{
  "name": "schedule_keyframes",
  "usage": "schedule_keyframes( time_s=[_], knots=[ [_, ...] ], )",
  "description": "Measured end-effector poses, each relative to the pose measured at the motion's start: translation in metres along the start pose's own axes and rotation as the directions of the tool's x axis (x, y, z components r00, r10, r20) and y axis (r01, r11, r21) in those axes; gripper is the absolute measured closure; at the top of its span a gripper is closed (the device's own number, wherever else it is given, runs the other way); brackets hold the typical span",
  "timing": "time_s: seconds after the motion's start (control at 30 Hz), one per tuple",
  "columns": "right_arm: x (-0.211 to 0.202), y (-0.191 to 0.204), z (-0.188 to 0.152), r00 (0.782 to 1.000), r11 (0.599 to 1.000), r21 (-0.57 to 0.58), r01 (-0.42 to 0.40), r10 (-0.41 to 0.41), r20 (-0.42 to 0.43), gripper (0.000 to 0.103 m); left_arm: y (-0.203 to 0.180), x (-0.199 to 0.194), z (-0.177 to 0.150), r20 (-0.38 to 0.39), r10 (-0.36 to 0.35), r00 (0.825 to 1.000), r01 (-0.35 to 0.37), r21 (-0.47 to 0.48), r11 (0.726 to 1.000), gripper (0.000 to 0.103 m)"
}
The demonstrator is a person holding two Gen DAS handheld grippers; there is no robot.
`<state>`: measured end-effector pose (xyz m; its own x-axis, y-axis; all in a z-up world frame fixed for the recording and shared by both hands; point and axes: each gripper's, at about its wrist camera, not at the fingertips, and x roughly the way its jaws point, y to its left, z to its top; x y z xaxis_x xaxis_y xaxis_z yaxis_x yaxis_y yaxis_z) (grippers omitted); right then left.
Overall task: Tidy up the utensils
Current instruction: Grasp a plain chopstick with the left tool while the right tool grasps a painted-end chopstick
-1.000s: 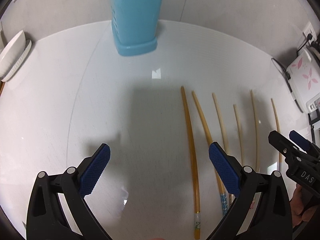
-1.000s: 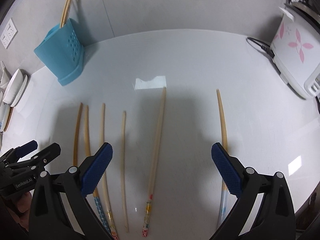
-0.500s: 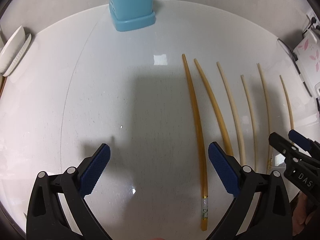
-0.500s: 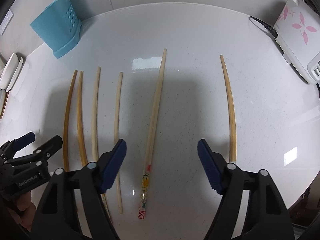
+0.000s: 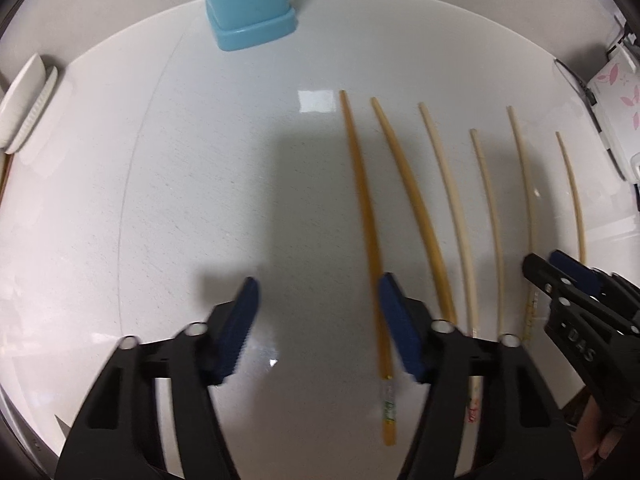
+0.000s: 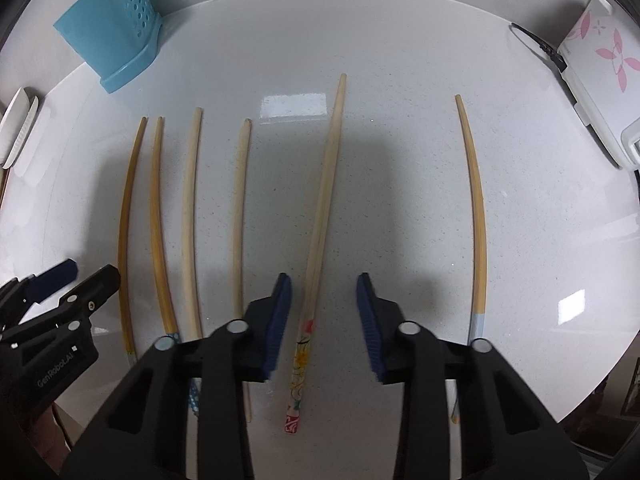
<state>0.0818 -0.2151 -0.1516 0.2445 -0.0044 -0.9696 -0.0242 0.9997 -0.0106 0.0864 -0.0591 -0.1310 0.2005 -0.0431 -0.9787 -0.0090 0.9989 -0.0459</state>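
Since a second ago both pairs of fingers have narrowed and dropped closer to the row of chopsticks, the right one much the more.

The right gripper (image 6: 324,324) now has its blue pads a modest gap apart, straddling the flower-painted chopstick (image 6: 320,232), which runs up between them; the pads appear clear of the wood on both sides, though blur at the tips makes contact hard to rule out. The left gripper (image 5: 316,328) is wider apart and holds nothing: its right-hand pad lies over the darkest chopstick (image 5: 362,196), at the left end of the row, and the stick is not yet between the fingers.

Outward from there, six chopsticks lie side by side on the white counter (image 6: 400,60), none lifted. The lone chopstick (image 6: 474,204) sits well apart on the right. The blue holder (image 6: 110,38) stands at the far left edge of the counter, with a few sticks poking from its top. A flowered white appliance (image 6: 600,64) sits at the far right.

So the job looks barely begun: some chopsticks seem stowed, six remain, and the next step is probably closing on the painted one.
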Motion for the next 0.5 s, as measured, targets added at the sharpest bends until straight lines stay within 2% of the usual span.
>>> schedule_keyframes(
  time_s=[0.03,0.07,0.1,0.13,0.5],
  knots=[
    [0.000,0.001,0.001,1.000,1.000,0.000,0.000,0.000,-0.006,0.080,0.000,-0.001,0.000,-0.004,-0.003,1.000,0.003,-0.004,1.000,0.063],
    [0.000,0.002,0.000,1.000,1.000,0.000,-0.001,0.001,-0.011,0.088,0.000,0.000,0.000,-0.023,0.010,1.000,-0.010,-0.008,1.000,0.087],
    [0.000,0.002,0.001,1.000,1.000,-0.002,-0.002,0.002,-0.014,0.094,-0.001,0.000,-0.003,-0.044,0.013,0.999,-0.013,-0.008,1.000,0.093],
    [0.001,0.003,0.002,1.000,1.000,-0.005,0.000,0.000,-0.017,0.097,-0.001,-0.001,-0.003,-0.029,0.015,0.999,-0.015,-0.003,1.000,0.103],
    [0.001,0.003,0.007,1.000,1.000,-0.004,-0.009,0.009,-0.019,0.097,0.004,-0.012,0.001,-0.018,-0.010,1.000,0.010,-0.014,1.000,0.103]
  ],
)
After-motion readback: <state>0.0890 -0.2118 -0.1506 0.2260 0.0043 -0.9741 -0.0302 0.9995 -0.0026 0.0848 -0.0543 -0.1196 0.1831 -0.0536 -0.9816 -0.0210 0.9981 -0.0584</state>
